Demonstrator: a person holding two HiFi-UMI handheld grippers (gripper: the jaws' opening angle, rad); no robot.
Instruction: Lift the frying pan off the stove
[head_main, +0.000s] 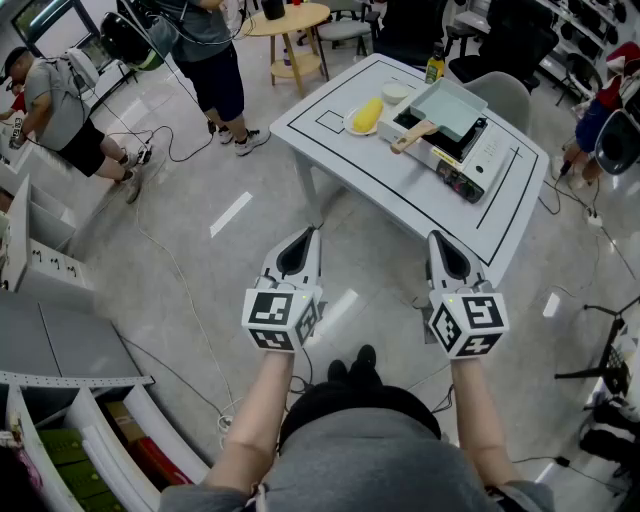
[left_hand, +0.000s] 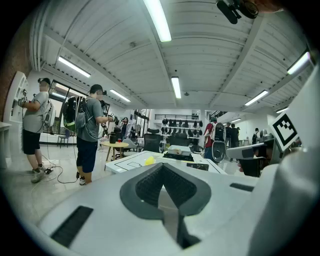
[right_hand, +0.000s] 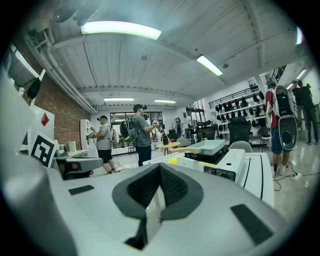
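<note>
A pale green square frying pan (head_main: 451, 107) with a wooden handle (head_main: 413, 137) sits on a portable stove (head_main: 470, 157) on the white table (head_main: 350, 160). The right gripper view shows the pan (right_hand: 210, 146) on the stove (right_hand: 227, 161) ahead and to the right. My left gripper (head_main: 312, 234) and right gripper (head_main: 436, 240) hang side by side over the floor, short of the table's near edge. Both are shut with nothing between the jaws. Seen along the jaws, the left gripper (left_hand: 162, 166) and right gripper (right_hand: 159, 168) both have their pads together.
Left of the stove, a plate holds a yellow item (head_main: 366, 116), with a white bowl (head_main: 396, 93) and a bottle (head_main: 435, 65) behind. People (head_main: 55, 105) stand at the left among floor cables (head_main: 175, 150). There is a round wooden table (head_main: 290, 25), a grey chair (head_main: 505, 95) and shelving (head_main: 60, 400).
</note>
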